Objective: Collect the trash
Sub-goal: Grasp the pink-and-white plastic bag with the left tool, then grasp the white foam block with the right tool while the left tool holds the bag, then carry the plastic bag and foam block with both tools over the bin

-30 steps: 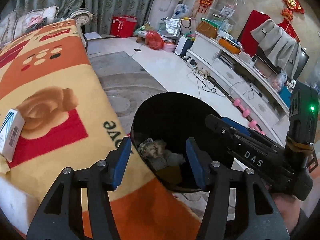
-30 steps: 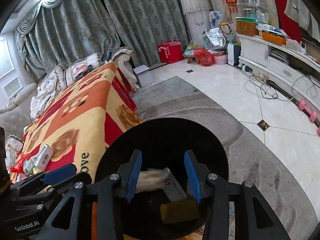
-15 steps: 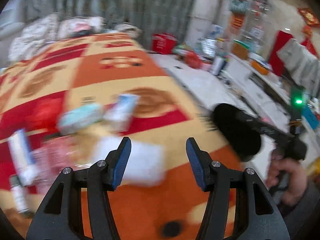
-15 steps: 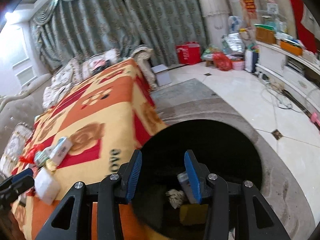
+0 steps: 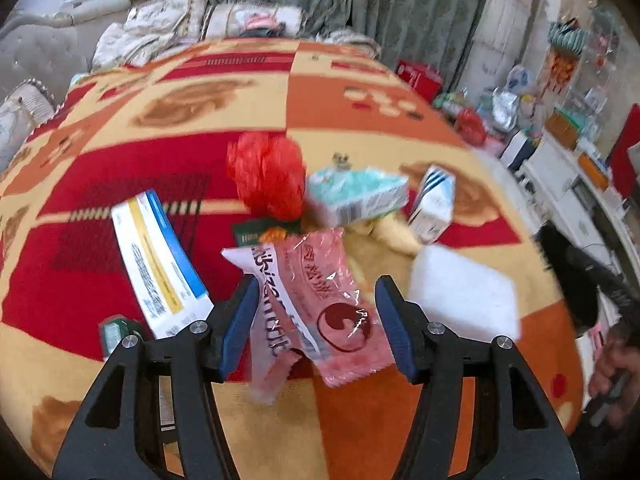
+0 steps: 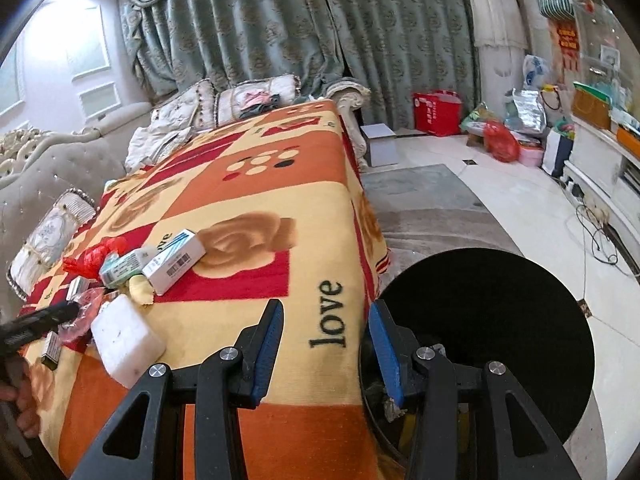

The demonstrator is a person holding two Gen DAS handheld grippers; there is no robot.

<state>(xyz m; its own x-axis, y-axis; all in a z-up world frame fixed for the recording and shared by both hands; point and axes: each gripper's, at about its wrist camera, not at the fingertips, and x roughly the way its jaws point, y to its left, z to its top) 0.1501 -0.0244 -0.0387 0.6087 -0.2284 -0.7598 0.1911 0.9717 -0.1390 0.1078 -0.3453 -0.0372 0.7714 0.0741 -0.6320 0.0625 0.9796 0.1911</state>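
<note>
Left gripper [image 5: 314,314] jaws opening over a pink snack wrapper [image 5: 326,300] on the orange-red blanket [image 5: 200,128], pads not touching it; white-blue-yellow box [image 5: 158,264] left, red plastic bag [image 5: 266,178], teal carton [image 5: 358,196] and white block [image 5: 460,292] nearby.

glossy pink plastic wrapper [image 5: 324,300], fuzzy cloth blanket [image 5: 200,92], matt black bin [image 6: 500,320]
</note>
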